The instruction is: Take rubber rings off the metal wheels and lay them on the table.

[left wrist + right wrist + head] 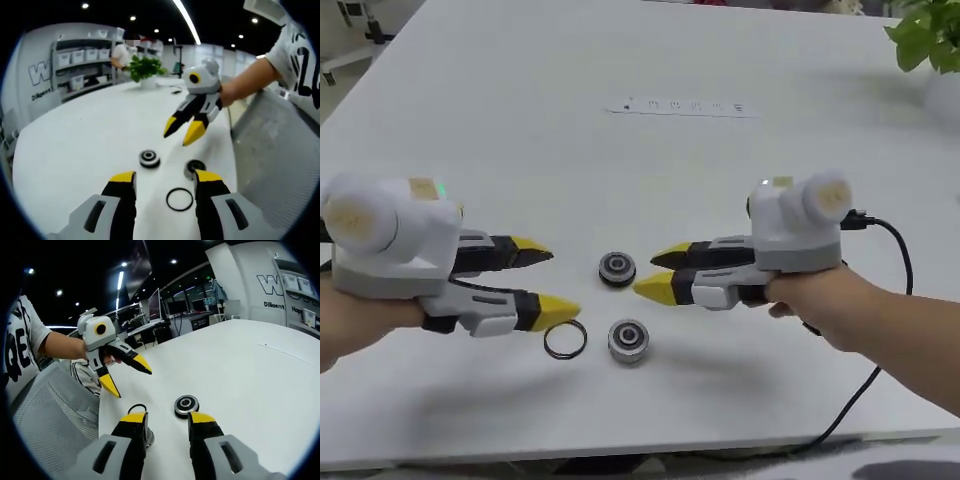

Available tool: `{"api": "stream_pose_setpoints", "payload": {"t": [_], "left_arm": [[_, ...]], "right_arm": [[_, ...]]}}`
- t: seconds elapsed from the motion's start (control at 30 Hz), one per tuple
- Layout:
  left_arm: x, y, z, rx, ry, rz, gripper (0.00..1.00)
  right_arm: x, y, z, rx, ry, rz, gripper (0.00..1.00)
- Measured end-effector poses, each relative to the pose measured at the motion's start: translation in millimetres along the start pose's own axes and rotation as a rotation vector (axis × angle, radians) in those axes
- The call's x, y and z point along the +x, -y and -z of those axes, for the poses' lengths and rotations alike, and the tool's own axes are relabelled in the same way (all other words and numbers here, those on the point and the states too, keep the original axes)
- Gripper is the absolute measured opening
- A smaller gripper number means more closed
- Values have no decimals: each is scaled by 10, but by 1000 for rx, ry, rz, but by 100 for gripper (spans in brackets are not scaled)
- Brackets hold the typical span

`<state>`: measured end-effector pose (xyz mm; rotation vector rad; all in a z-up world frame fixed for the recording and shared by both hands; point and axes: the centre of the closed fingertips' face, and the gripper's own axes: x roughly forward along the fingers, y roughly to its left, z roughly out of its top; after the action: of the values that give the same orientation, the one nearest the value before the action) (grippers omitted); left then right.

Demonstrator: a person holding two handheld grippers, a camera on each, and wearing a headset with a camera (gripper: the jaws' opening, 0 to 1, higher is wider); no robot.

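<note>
Two small metal wheels lie on the white table point(520, 120). The far wheel point(617, 268) point(149, 158) point(186, 405) has a dark outer band. The near wheel point(628, 340) point(191, 167) point(148, 436) shows a grey metal rim and is partly hidden behind a jaw in both gripper views. A loose black rubber ring point(565, 340) point(179, 199) point(136, 408) lies flat just left of the near wheel. My left gripper point(548, 280) point(165, 177) point(131, 382) hovers open left of the wheels, empty. My right gripper point(648, 273) point(167, 417) point(178, 137) hovers open to their right, empty, jaws pointing at the far wheel.
A white power strip point(680, 107) lies further back on the table. A potted plant point(925, 35) stands at the far right corner. A black cable point(880, 370) trails from the right gripper over the table's front edge. Shelves with bins and a person stand beyond the table.
</note>
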<state>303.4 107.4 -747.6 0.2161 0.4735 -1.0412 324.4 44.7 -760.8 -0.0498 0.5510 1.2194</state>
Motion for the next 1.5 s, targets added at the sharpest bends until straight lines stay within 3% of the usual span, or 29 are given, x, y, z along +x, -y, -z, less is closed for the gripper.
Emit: {"api": "stream_pose_setpoints", "payload": {"t": [0.37, 1.0, 1.5], "left_arm": [[134, -108, 20, -7, -13, -6, 46], [400, -224, -82, -39, 3, 1, 42], [632, -245, -46, -50, -25, 12, 35]], "right_arm": [[51, 229, 97, 5, -17, 38, 28], [150, 297, 156, 18, -26, 33, 25], [200, 308, 213, 24, -28, 28, 24]]}}
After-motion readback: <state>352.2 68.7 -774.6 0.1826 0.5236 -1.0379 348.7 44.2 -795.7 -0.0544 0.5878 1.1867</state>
